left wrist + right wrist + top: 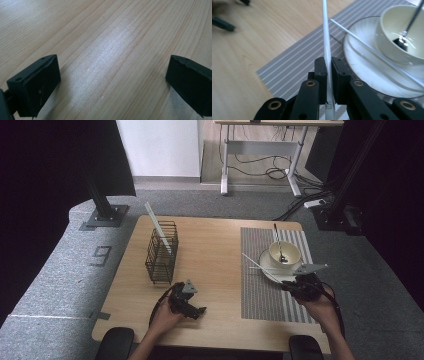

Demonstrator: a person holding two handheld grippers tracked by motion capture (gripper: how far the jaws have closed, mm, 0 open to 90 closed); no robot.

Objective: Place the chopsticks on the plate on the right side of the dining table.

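Note:
My right gripper (290, 286) (328, 71) is shut on a thin white chopstick (252, 260) (325, 37), which sticks out ahead of the jaws over the striped placemat (265, 297) (294, 62). A second white chopstick (367, 47) lies across the rim of the white plate (266, 266) (362, 77). On the plate stands a cream bowl (285, 253) (394, 27) with a metal spoon (278, 240) (412, 20) in it. My left gripper (197, 311) (112, 82) rests open on the wooden table (215, 250), with only bare wood between its jaws.
A black wire basket (161, 252) stands at the table's left with a white stick (157, 227) leaning out of it. The table's front edge runs just below both hands. Beyond the table are grey carpet, a black stand and a desk with cables.

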